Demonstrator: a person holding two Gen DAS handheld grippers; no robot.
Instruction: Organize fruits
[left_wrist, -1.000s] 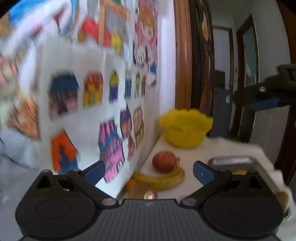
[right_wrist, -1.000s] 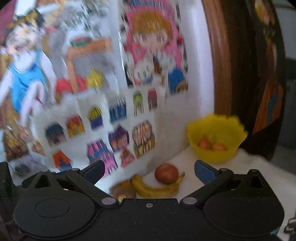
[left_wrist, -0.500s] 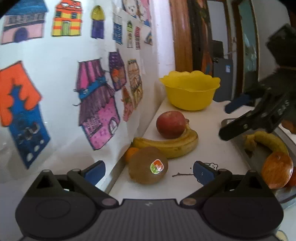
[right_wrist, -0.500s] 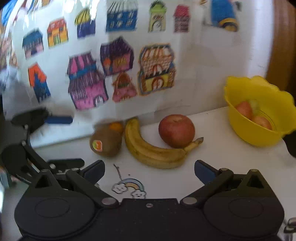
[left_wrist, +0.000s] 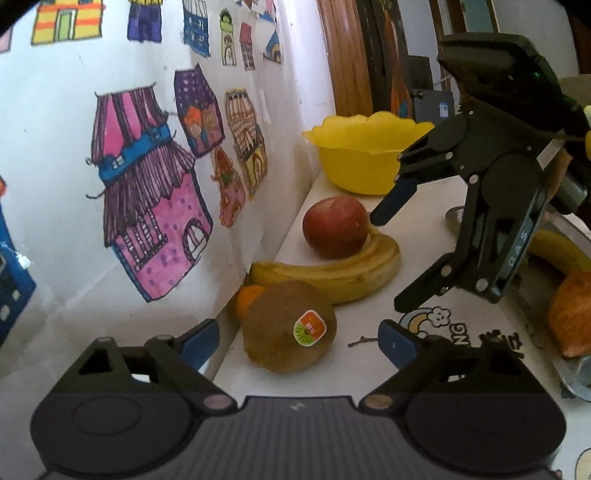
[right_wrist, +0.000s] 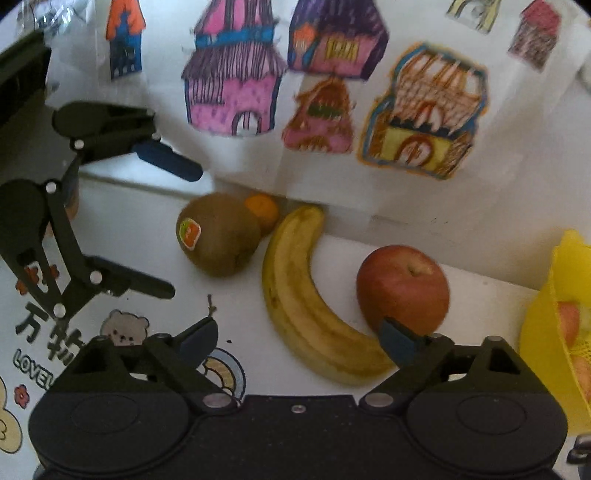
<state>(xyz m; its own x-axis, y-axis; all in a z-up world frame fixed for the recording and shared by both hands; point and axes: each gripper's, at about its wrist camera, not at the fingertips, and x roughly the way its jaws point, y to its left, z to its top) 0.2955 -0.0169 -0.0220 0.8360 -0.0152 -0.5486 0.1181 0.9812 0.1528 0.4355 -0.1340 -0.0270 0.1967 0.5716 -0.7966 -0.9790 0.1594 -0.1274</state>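
A brown kiwi (left_wrist: 289, 325) with a small bright sticker sits on the white table (left_wrist: 354, 354), close to the wall. In the left wrist view it lies right in front of the left gripper (left_wrist: 299, 338), between its two blue-tipped fingers. Those fingers are wide apart and do not touch the kiwi. A little orange fruit (left_wrist: 246, 300) is tucked behind the kiwi, touching it, next to the wall.

Just past the kiwi lies a yellow banana (left_wrist: 332, 275), curved like a smile. A red apple (left_wrist: 335, 226) sits in the curve of the banana and touches it. Farther back stands a yellow bowl (left_wrist: 364, 157) with a wavy rim. In the right wrist view you can see some round fruit inside the bowl.

The right gripper (right_wrist: 297, 341) is just over the near end of the banana. Its fingers are wide apart too, and they hold nothing. One blue tip is in front of the apple, but I cannot tell if it touches.

On the right in the left wrist view there is a metal tray (left_wrist: 570, 373) with another banana (left_wrist: 559, 249) and an orange-colored fruit (left_wrist: 570, 317) in it.

The wall (left_wrist: 66, 184) is covered with bright drawings of little houses. The table has cartoon pictures on it, like a rainbow and a bear.
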